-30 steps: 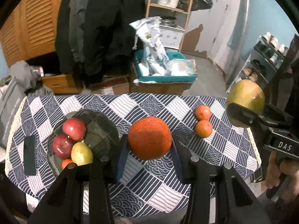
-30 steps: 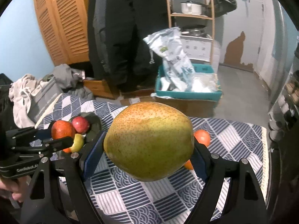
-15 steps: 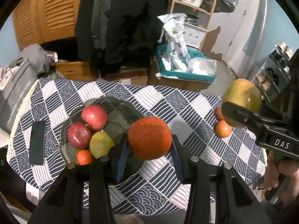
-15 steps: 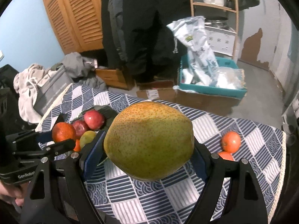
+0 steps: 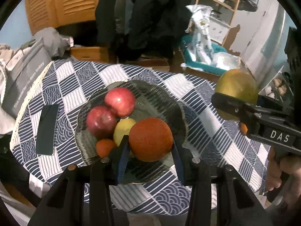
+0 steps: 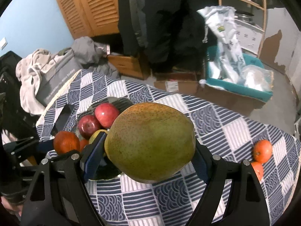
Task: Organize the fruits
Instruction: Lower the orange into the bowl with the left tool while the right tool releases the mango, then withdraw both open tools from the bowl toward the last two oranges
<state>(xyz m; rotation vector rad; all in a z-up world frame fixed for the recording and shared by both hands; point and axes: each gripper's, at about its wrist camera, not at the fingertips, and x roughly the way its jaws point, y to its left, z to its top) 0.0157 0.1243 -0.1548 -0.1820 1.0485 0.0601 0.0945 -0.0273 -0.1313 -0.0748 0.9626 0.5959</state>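
Over the plate [image 5: 180, 111] my left tongs [image 5: 149, 146] grip the orange [image 5: 150, 139]; right tongs [image 6: 148, 158] clamp the pear [image 6: 150, 141] nearby. I'd lower the orange into the bare side (apples [image 5: 111, 111] crowd the other), then release gently w/o rolling.

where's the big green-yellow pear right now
The big green-yellow pear is clamped in the right gripper, held above the blue-and-white checked tablecloth, just right of the dark glass plate of fruit.
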